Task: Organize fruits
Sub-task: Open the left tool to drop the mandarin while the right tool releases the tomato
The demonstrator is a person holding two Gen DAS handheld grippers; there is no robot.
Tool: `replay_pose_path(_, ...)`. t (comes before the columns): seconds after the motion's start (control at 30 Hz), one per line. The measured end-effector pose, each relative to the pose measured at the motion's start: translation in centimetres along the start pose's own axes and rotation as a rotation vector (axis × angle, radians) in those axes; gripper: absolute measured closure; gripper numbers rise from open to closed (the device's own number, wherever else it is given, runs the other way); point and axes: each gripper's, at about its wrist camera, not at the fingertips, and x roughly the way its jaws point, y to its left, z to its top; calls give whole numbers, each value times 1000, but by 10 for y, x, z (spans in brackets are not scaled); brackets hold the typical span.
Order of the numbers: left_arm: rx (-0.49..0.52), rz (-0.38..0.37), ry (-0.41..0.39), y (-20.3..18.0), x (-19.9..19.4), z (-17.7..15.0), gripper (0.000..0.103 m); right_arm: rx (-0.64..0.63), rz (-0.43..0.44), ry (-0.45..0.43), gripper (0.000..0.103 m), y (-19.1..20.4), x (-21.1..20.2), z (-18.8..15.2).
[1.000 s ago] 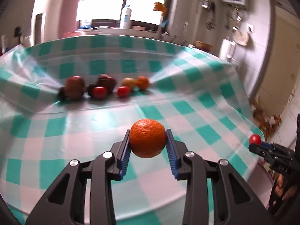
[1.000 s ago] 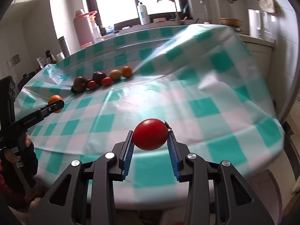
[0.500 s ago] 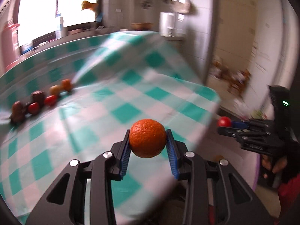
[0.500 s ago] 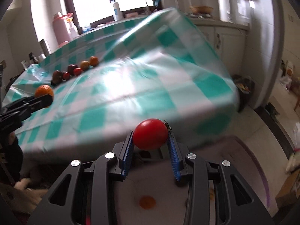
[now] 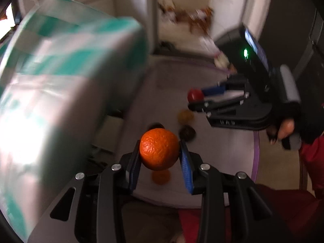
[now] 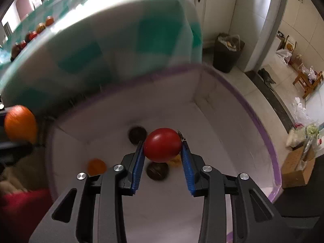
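Observation:
My left gripper (image 5: 160, 158) is shut on an orange (image 5: 159, 148) and holds it above a white fabric bin with a purple rim (image 6: 261, 119) on the floor beside the table. My right gripper (image 6: 163, 156) is shut on a red tomato (image 6: 163, 144) over the same bin. In the left wrist view the right gripper (image 5: 195, 99) with its tomato (image 5: 194, 95) is at the right. The orange (image 6: 20, 123) shows at the left edge of the right wrist view. Several fruits lie in the bin: a small orange one (image 6: 96, 166) and two dark ones (image 6: 137, 134).
The table with the green-and-white checked cloth (image 6: 101, 46) overhangs the bin's far side. Several fruits (image 6: 32, 34) remain in a row on it. A dark waste bin (image 6: 227, 54) stands behind, cardboard boxes (image 6: 297, 168) and a small wooden stool (image 6: 308, 81) at right.
Both grippers swung down and right off the table, carrying their fruits, and now hang over the bin on the floor. Both grips are unchanged.

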Motion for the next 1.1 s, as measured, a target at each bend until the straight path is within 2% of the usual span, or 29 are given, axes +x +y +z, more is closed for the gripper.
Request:
replay_pose_path(0.17, 76, -47, 123, -17, 51, 3, 67, 4, -20, 75, 67, -11, 19, -17)
replay_pose_path(0.33, 143, -54, 221, -28, 89, 1, 67, 1, -41, 144, 67, -16, 37, -33)
replay_pose_path(0.5, 203, -43, 284, -39, 116, 2, 67, -6, -49, 187, 67, -19, 51, -41)
replay_pose_path(0.67, 247, -33, 318, -49, 127, -1, 67, 4, -50, 207, 67, -21, 56, -48)
replay_pose_path(0.97, 241, -26, 336, -46, 135, -4, 66, 8, -56, 224, 65, -20, 56, -44)
replay_pose_path(1.03, 238, -24, 329, -48, 137, -3, 58, 15, -54, 225, 63, -21, 56, -42)
replay_pose_path(1.07, 235, -22, 324, -48, 136, -3, 49, 15, -54, 226, 60, -20, 55, -42)
replay_pose_path(1.1, 232, -21, 314, -47, 134, -2, 45, 15, -54, 226, 57, -20, 54, -41)
